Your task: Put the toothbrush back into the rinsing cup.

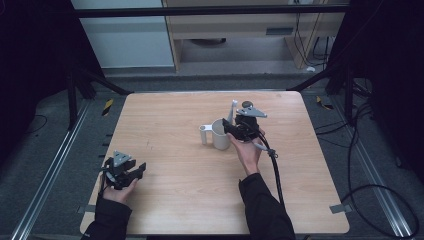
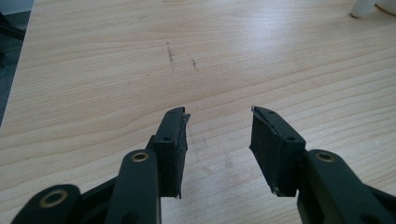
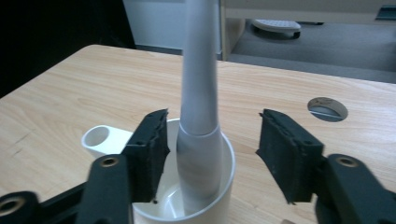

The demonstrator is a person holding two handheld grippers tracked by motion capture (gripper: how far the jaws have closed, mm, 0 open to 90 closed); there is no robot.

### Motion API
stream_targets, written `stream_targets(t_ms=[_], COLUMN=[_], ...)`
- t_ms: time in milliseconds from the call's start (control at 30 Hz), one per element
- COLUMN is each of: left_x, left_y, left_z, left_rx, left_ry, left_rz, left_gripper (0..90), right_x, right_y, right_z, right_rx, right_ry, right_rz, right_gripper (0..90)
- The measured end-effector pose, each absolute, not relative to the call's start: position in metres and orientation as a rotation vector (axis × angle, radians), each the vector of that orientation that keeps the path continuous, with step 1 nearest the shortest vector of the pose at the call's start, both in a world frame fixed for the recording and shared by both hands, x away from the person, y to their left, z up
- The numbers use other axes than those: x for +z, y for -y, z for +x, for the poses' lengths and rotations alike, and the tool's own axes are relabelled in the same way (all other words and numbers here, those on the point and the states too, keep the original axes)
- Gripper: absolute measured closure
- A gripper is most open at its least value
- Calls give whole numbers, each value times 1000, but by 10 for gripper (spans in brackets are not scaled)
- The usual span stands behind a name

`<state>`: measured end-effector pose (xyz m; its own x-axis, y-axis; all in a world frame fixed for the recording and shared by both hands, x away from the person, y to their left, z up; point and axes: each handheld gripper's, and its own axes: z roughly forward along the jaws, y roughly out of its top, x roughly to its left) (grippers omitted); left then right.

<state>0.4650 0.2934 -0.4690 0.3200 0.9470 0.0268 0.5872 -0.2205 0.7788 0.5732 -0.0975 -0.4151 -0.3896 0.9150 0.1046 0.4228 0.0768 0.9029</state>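
Now right tool (image 3: 212, 154) agape around toothbrush (image 3: 200, 102).

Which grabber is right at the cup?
The right gripper. Its open jaws sit over the white cup holding a grey stick. The left gripper sits far off, over bare table.

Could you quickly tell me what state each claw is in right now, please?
Left claw: open, holding nothing, over bare table.
Right claw: open around the grey handle standing in the white cup, not clamped on it.
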Motion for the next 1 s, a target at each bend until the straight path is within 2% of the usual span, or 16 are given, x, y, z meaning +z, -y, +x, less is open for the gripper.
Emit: stream_targets(t_ms=[167,467,1000], left_x=[-469,-469,-472], left_y=[-293,-292,-289], left_z=[465,465,465], left_rx=[679,680,655], left_ry=[-1352,-1350,-1327], left_rz=[1913,1917,1947], left_gripper=[548,546,496], right_x=[-410,-409,-433], right_y=[99,120,191], right_z=[566,533,487], right_rx=[1292,1271,1268], right_ry=[-1904,-1944,-1994], right_rz=[1307,1245,1285], right_gripper=[299,228,185])
